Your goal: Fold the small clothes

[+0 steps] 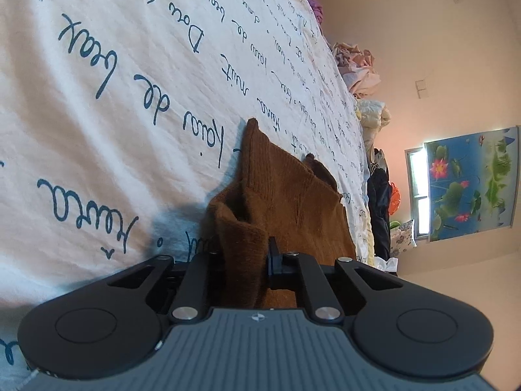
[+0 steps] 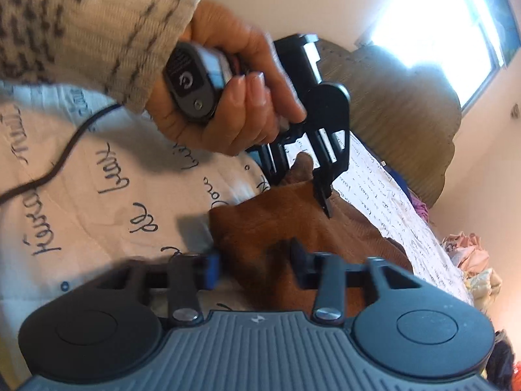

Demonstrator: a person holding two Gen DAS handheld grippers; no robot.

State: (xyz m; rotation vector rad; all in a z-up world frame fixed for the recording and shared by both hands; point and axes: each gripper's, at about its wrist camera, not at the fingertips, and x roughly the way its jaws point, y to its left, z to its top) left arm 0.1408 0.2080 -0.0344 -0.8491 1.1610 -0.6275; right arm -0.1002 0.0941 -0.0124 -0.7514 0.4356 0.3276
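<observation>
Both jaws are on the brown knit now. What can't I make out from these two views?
- Brown knit: left wrist view, near edge hidden behind the left gripper.
- Right gripper: right wrist view, motion blur hides its grip.
- Clothes pile: too small to identify.

L gripper is pinched nearly shut on a fold of brown knit garment, black fingers close together w/ fabric bunched between them. R gripper also has jaws drawn in, both fingers pressing brown cloth from either side, view a bit blurred. In the R wrist view the person's left hand wraps the other gripper's handle, fingers curled round it, patterned knit sleeve at the wrist, that gripper tilted down to the cloth.
</observation>
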